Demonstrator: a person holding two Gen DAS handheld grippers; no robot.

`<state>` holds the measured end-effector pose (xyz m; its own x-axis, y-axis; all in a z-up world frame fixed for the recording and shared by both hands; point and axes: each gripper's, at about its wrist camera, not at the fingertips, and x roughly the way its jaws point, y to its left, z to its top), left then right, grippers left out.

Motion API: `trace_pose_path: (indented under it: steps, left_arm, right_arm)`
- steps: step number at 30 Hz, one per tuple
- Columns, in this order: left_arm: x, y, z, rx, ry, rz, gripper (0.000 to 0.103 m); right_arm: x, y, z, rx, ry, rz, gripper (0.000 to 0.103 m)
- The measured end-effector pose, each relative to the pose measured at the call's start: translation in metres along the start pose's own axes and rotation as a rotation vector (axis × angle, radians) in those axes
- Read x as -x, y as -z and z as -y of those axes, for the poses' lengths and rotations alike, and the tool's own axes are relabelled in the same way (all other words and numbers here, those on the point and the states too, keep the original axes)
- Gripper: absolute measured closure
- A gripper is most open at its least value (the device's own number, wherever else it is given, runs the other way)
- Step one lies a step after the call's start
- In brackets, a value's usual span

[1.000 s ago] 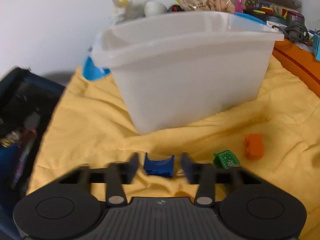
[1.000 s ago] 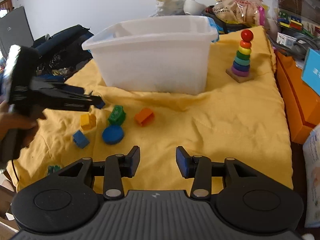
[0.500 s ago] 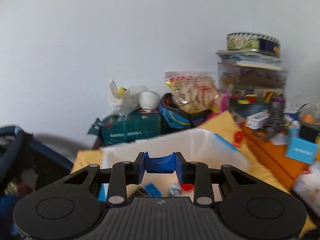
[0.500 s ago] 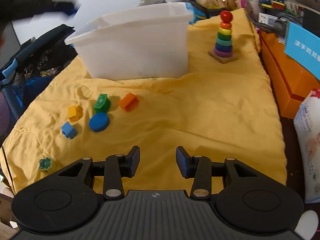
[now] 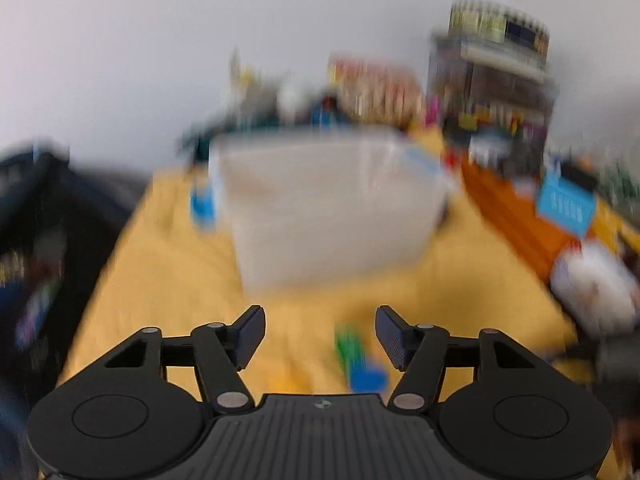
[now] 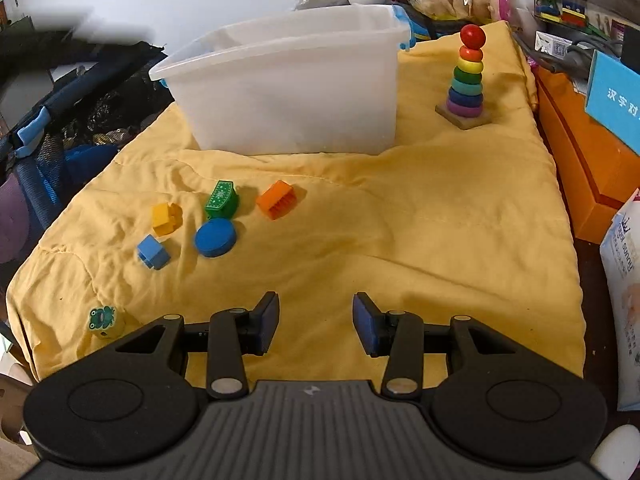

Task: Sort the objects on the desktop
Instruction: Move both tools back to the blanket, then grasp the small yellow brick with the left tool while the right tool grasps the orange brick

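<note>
A white plastic bin stands at the back of the yellow cloth; it is blurred in the left wrist view as the bin. Loose toys lie left of centre: a green block, an orange block, a yellow block, a blue disc, a light-blue block and a frog block. My left gripper is back from the bin, its jaws opening with nothing between them. My right gripper stands open and empty over the front cloth.
A rainbow ring stacker stands right of the bin. An orange box and a blue card border the right edge. A dark bag sits off the left edge. Clutter lines the back wall.
My left gripper carried the dark blue block up over the bin, let it go and drew back; its jaws now stand apart and empty. The right gripper stayed put.
</note>
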<state>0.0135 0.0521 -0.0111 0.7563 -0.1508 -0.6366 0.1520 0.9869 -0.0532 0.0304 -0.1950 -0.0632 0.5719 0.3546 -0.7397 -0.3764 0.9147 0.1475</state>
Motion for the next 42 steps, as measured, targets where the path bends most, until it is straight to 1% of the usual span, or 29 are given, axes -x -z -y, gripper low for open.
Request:
trace_pose_path:
  steps: [2, 4, 7, 10, 12, 16, 18, 20, 23, 24, 25, 27, 28, 30, 32, 33, 36, 37, 38, 39, 41, 42]
  left_arm:
    - [-0.003, 0.029, 0.001, 0.035, -0.004, -0.082, 0.039]
    - [-0.003, 0.05, 0.003, 0.057, 0.001, -0.153, 0.039]
    - [0.004, 0.068, 0.008, 0.059, 0.003, -0.181, 0.039]
    - [0.01, 0.077, 0.011, 0.047, -0.005, -0.194, 0.039]
    - [0.015, 0.079, 0.014, 0.033, -0.017, -0.189, 0.039]
    - [0.018, 0.078, 0.013, 0.035, -0.03, -0.175, 0.039]
    - [0.017, 0.076, 0.014, 0.026, -0.041, -0.172, 0.039]
    - [0.016, 0.073, 0.016, 0.015, -0.048, -0.165, 0.039]
    - [0.008, 0.062, 0.016, 0.004, -0.09, -0.151, 0.039]
    - [0.004, 0.056, 0.015, 0.006, -0.106, -0.144, 0.039]
    - [-0.001, 0.048, 0.013, 0.017, -0.106, -0.135, 0.039]
    - [-0.011, 0.031, 0.009, 0.037, -0.091, -0.108, 0.039]
    - [-0.018, 0.022, 0.008, 0.038, -0.091, -0.098, 0.039]
    - [-0.032, 0.011, 0.008, 0.03, -0.111, -0.102, 0.039]
    - [-0.044, 0.006, 0.009, 0.022, -0.121, -0.122, 0.039]
    - [-0.049, 0.006, 0.01, 0.014, -0.113, -0.128, 0.039]
    - [-0.063, 0.007, 0.012, -0.033, -0.122, -0.144, 0.04]
    - [-0.071, 0.007, 0.01, -0.026, -0.128, -0.167, 0.042]
    - [-0.077, 0.007, 0.005, 0.008, -0.133, -0.19, 0.048]
    - [-0.085, 0.007, -0.003, 0.073, -0.126, -0.223, 0.054]
    - [-0.096, 0.01, -0.019, 0.178, -0.107, -0.263, 0.06]
    - [-0.101, 0.011, -0.024, 0.21, -0.103, -0.28, 0.062]
  right_arm:
    - [-0.006, -0.002, -0.004, 0.021, -0.016, -0.015, 0.058]
    - [-0.012, -0.004, -0.013, 0.055, -0.04, -0.024, 0.06]
    - [-0.018, -0.013, -0.028, 0.121, -0.066, 0.0, 0.062]
    - [-0.028, -0.028, -0.035, 0.163, -0.045, 0.03, 0.062]
    - [-0.04, -0.041, -0.036, 0.192, -0.035, 0.052, 0.062]
    - [-0.073, -0.059, -0.042, 0.288, -0.002, 0.021, 0.062]
    - [-0.082, -0.061, -0.046, 0.308, 0.0, 0.021, 0.063]
    - [-0.084, -0.063, -0.047, 0.297, 0.003, 0.021, 0.066]
    - [-0.079, -0.061, -0.054, 0.294, 0.062, 0.044, 0.066]
    - [-0.077, -0.061, -0.055, 0.274, 0.076, 0.049, 0.066]
    - [-0.077, -0.062, -0.057, 0.253, 0.102, 0.041, 0.066]
    - [-0.081, -0.064, -0.059, 0.223, 0.092, 0.007, 0.073]
    - [-0.084, -0.064, -0.059, 0.211, 0.102, -0.017, 0.074]
    - [-0.092, -0.065, -0.057, 0.179, 0.103, -0.053, 0.073]
    - [-0.101, -0.067, -0.05, 0.136, 0.064, -0.069, 0.073]
    - [-0.103, -0.067, -0.05, 0.138, 0.056, -0.064, 0.073]
    - [-0.109, -0.068, -0.055, 0.224, 0.059, -0.049, 0.074]
    - [-0.107, -0.068, -0.053, 0.224, 0.052, -0.051, 0.075]
    - [-0.1, -0.068, -0.05, 0.213, 0.042, -0.045, 0.075]
    - [-0.09, -0.066, -0.045, 0.205, 0.03, -0.028, 0.075]
    - [-0.067, -0.059, -0.039, 0.212, 0.006, 0.009, 0.075]
    - [-0.056, -0.053, -0.037, 0.228, 0.003, 0.024, 0.075]
